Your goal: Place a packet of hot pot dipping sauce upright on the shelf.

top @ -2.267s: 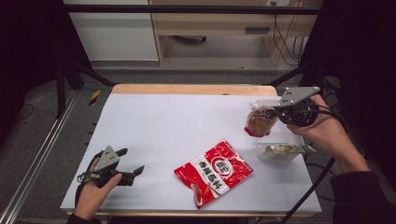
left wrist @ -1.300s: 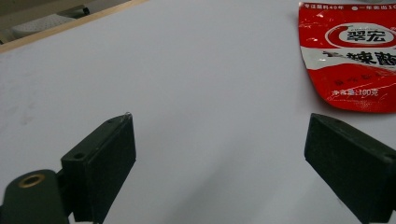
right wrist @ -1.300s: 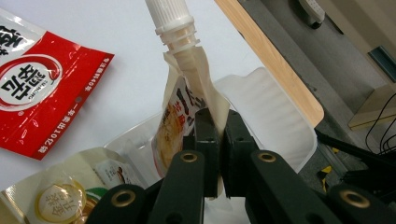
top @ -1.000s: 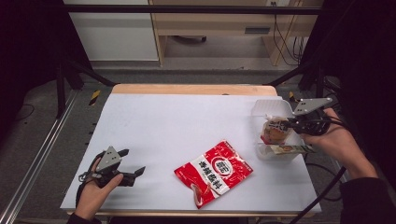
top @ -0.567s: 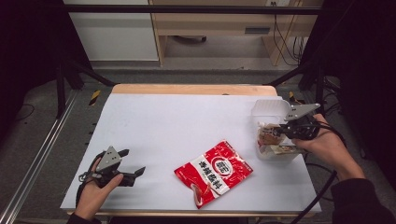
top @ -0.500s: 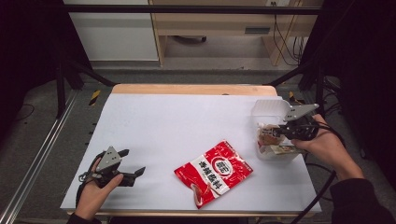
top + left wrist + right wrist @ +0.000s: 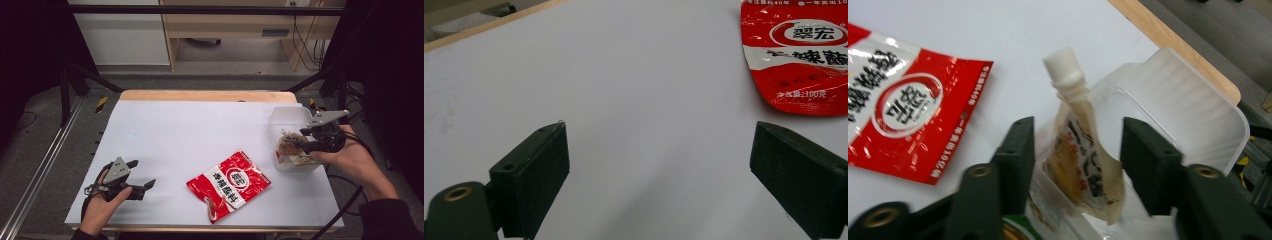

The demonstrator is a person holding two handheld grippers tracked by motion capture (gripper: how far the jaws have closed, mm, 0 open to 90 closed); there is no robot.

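My left gripper [image 7: 142,175] rests on the table [image 7: 190,130], jaws wide, holding nothing. The red packet [image 7: 229,182] lies mid-table, not yet packed. My right gripper [image 7: 1075,150], jaws just parted, has let go the spout pouch [image 7: 1085,160], now standing inside the tub [image 7: 1193,105].

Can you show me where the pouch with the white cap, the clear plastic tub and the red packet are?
spouted pouch [image 7: 1083,165], right gripper view, on its printed front between the open jaws.
clear tub [image 7: 1193,110], right gripper view, on its far inner wall.
red packet [image 7: 231,181], high view, on its round white logo.
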